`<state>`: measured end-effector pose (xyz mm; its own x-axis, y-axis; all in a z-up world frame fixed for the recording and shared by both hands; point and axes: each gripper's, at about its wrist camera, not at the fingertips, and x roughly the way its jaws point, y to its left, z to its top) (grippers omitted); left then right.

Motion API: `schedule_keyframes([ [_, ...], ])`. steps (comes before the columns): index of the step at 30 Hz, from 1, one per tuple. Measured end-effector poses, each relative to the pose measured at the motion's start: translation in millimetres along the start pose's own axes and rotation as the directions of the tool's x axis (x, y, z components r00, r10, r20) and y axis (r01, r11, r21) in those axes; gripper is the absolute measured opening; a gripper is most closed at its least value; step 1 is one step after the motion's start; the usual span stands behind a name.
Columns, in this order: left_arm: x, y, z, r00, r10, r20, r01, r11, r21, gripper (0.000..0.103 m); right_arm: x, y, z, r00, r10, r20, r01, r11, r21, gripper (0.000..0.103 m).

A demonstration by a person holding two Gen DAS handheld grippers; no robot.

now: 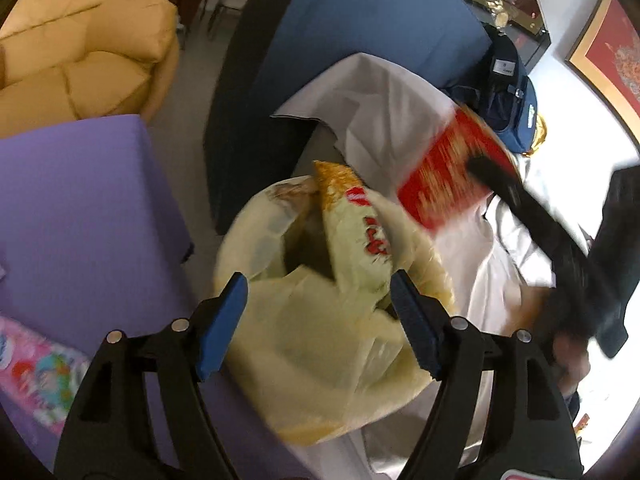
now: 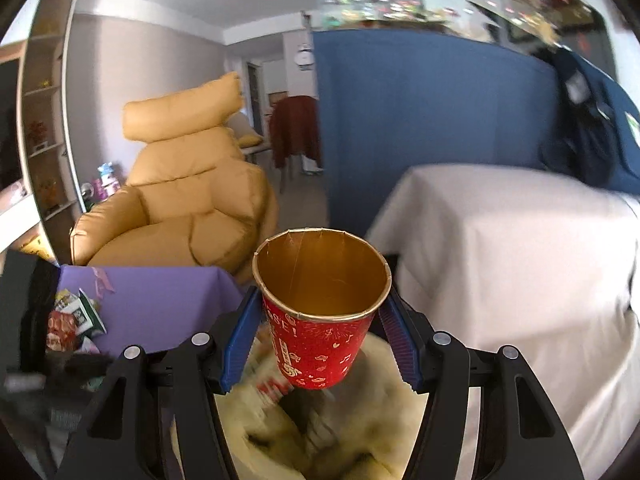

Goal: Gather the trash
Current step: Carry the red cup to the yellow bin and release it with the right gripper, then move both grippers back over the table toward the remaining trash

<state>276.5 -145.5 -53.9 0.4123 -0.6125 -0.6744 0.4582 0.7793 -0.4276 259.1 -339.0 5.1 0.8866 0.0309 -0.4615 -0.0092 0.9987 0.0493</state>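
A bin lined with a pale yellow bag (image 1: 312, 344) stands between two tables; a yellow snack wrapper (image 1: 356, 232) sticks out of its mouth. My left gripper (image 1: 320, 312) is open just above the bag, its blue pads either side of the wrapper's lower end. My right gripper (image 2: 320, 328) is shut on a red paper cup (image 2: 320, 320) with a gold inside, held upright over the bag (image 2: 320, 432). In the left wrist view the cup (image 1: 444, 176) appears blurred over the bin's far right side, held by the right gripper's black finger (image 1: 520, 200).
A purple-covered table (image 1: 80, 216) lies left of the bin, with a pink packet (image 1: 36, 376) and more wrappers (image 2: 76, 320). A white-covered table (image 2: 500, 248) is right. A tan armchair (image 2: 180, 200), a blue partition (image 2: 420, 112) and a dark backpack (image 1: 504, 92) stand behind.
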Motion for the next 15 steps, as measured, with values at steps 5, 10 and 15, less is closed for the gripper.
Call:
schedule_keyframes([
  [5,-31,16,-15,0.998,0.051,0.038,-0.051,0.999,-0.002,0.07,55,15,-1,0.99,0.009,-0.141,-0.018,0.998,-0.057,0.057],
  [10,-59,34,-32,0.996,0.069,0.057,-0.069,0.998,-0.009,0.07,70,13,-42,0.946,0.047,-0.32,-0.066,0.997,-0.049,0.057],
  [15,-75,41,-46,0.994,0.088,0.063,-0.089,0.996,0.006,0.07,64,20,-85,0.909,-0.007,-0.416,-0.046,0.992,-0.116,0.057],
])
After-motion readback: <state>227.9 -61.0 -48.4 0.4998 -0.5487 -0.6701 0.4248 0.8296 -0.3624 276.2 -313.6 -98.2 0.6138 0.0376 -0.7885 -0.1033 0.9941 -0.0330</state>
